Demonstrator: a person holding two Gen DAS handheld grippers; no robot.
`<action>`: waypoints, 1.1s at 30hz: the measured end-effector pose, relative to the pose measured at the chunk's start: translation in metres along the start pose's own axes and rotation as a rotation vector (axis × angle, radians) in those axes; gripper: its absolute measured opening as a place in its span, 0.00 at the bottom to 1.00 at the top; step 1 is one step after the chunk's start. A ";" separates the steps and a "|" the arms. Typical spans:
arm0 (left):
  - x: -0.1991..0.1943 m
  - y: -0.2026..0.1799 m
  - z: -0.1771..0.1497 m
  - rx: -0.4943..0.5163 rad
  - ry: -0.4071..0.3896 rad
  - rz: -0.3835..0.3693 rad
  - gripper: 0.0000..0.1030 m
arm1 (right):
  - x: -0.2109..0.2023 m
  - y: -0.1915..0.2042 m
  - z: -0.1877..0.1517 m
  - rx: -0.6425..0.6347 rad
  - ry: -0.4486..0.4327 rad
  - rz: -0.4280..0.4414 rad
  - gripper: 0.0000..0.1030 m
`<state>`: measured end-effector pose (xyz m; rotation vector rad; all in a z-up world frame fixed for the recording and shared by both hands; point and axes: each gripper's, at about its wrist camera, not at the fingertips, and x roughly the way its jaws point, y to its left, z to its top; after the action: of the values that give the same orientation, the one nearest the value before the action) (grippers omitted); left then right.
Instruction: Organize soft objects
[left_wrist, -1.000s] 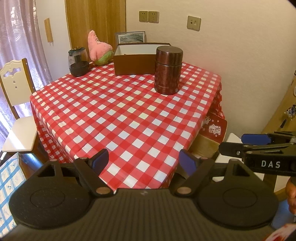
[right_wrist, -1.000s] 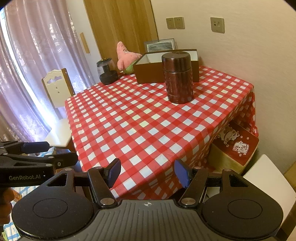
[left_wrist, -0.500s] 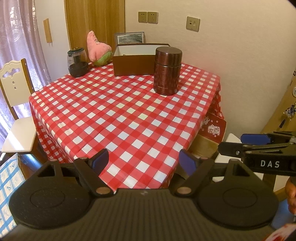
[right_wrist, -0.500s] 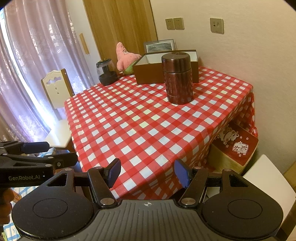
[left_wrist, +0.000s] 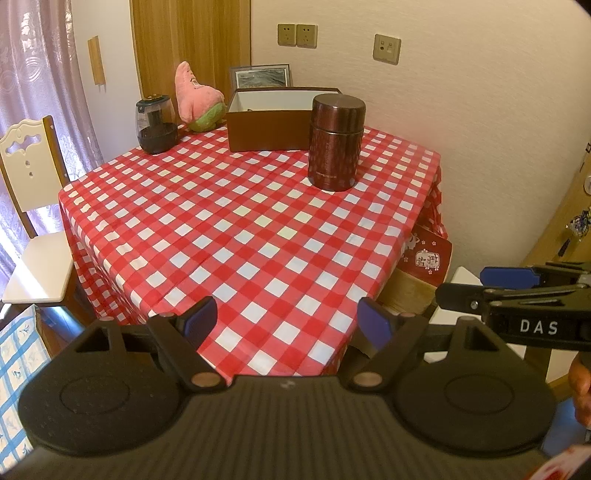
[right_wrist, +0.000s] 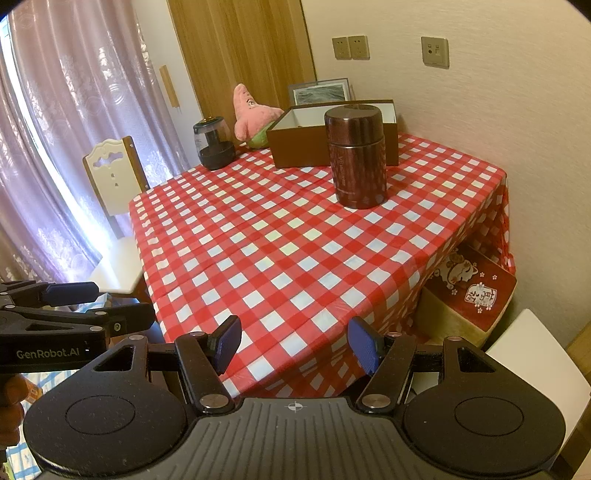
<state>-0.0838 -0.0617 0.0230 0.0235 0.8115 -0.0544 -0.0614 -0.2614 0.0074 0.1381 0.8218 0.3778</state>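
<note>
Evidently nothing is gripped: left gripper (left_wrist: 286, 319) and right gripper (right_wrist: 295, 343) gape empty at frame bottom (staging, I judge); pink plush (left_wrist: 195, 99) waits upper left beside brown box (left_wrist: 273, 122).

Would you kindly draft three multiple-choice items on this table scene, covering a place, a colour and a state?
1. Where is the pink plush toy?
A. far side of the table, left of the brown box
B. inside the box
C. on the chair

2. What colour is the tablecloth?
A. blue striped
B. red and white checked
C. plain green

3. How do both sets of jaws stand?
A. closed on the toy
B. closed on the canister
C. open, empty

Answers: 1 A, it sits beside the box; 2 B, checks show clearly; 3 C, left gripper and right gripper hold nothing.
</note>
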 end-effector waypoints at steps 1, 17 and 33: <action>0.000 0.002 0.002 0.000 0.000 -0.001 0.79 | 0.000 0.000 0.000 0.000 0.000 0.000 0.62; 0.001 0.001 0.001 -0.001 -0.001 -0.001 0.79 | 0.000 -0.001 -0.001 0.000 -0.002 -0.002 0.62; 0.001 0.001 0.001 -0.001 -0.002 -0.001 0.79 | 0.000 -0.002 -0.001 0.001 -0.002 -0.001 0.62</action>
<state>-0.0825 -0.0604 0.0228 0.0219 0.8098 -0.0552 -0.0619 -0.2628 0.0061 0.1390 0.8203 0.3765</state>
